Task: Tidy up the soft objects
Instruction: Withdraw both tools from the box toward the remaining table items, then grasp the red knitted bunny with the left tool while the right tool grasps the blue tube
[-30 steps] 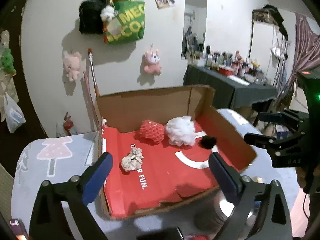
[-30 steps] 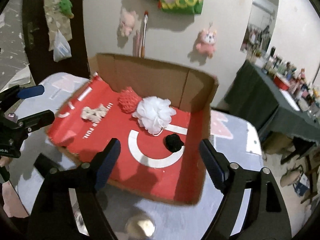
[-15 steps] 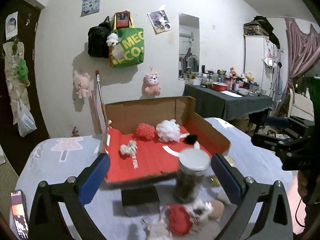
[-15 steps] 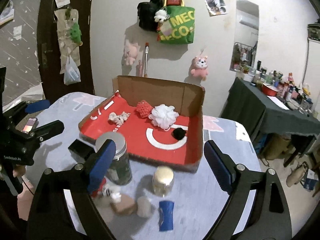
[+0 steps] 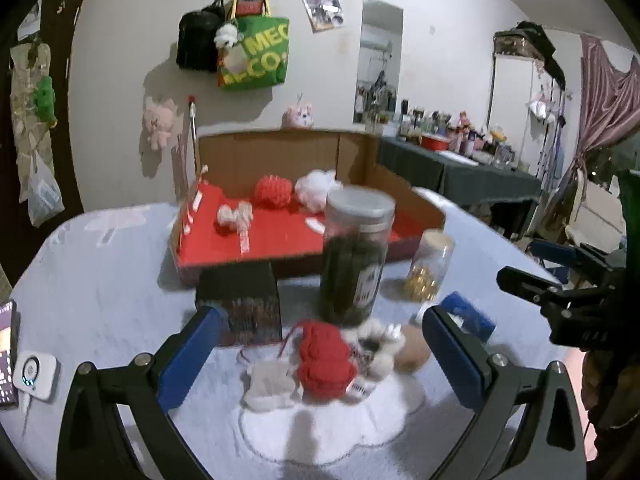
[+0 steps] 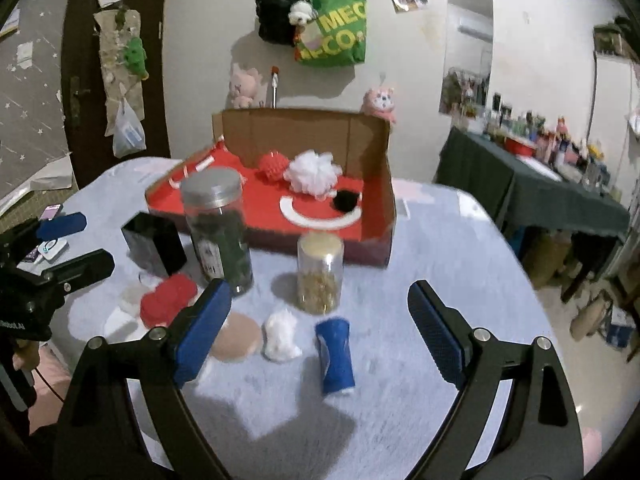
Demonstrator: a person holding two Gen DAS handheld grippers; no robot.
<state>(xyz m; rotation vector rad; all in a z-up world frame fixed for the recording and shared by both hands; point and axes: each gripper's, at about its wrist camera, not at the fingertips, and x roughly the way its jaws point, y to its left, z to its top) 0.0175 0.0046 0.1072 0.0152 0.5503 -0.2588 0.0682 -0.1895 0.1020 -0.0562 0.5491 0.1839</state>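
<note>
Left wrist — red pom-pom [image 5: 325,360] nearer, box [image 5: 280,236] receded

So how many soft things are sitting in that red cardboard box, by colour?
Red: 1, a mesh ball
White: 1, a pouf
Black: 1, a pompom
Cream: 1, a knotted piece
Total: 4 in the box

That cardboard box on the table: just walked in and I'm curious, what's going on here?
A person holds two open grippers, left and right, empty above the table. The box already holds a red puff, white puff and black pompom. More soft things, like a red yarn bundle, wait by the jars.
</note>
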